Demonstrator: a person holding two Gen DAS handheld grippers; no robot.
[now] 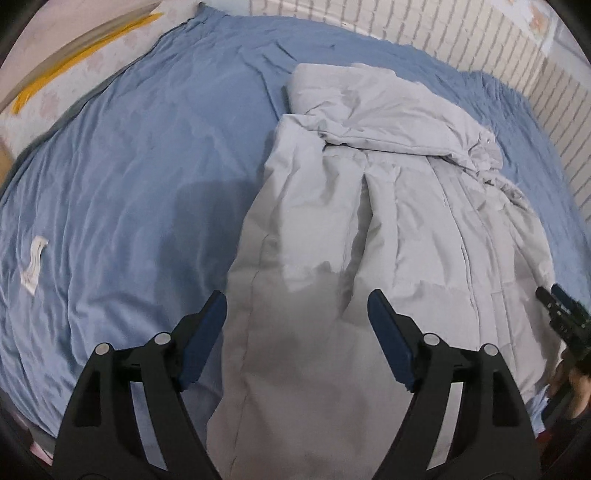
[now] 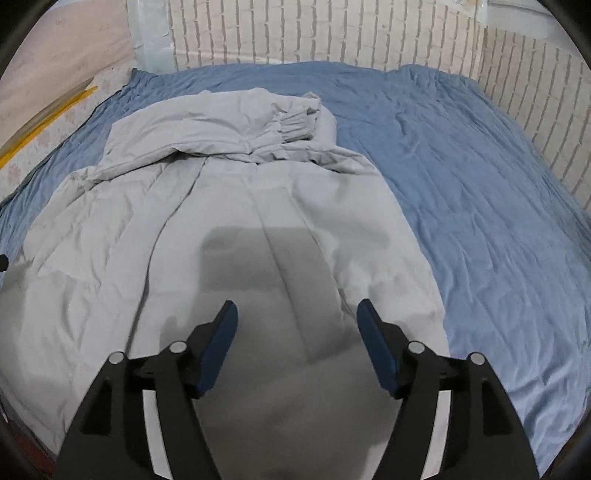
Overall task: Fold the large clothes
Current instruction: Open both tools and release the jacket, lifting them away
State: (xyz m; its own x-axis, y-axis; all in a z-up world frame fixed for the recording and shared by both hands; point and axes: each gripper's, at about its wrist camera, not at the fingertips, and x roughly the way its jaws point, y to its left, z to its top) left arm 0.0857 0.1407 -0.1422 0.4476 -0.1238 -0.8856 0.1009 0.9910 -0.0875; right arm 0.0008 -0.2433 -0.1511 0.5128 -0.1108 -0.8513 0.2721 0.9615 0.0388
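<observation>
Pale grey padded coat (image 1: 373, 206) lies lengthwise on the blue-sheeted bed (image 1: 129, 158), sleeve folded across its far end. Left gripper (image 1: 297, 314) and right gripper (image 2: 297, 321) hover over the near hem, fingers spread wide, holding nothing. Bare sheet on both sides; white brick wall (image 2: 332, 33) beyond. Small white scrap (image 1: 35, 264) on the sheet, unclear what. Coat's near edge is cut off.

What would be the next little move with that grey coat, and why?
Probably lower both open grippers, left and right, to the near hem of the coat and pinch it. The coat lies lengthwise on the blue sheet, sleeves already folded across its top, and neither gripper holds any cloth.
</observation>
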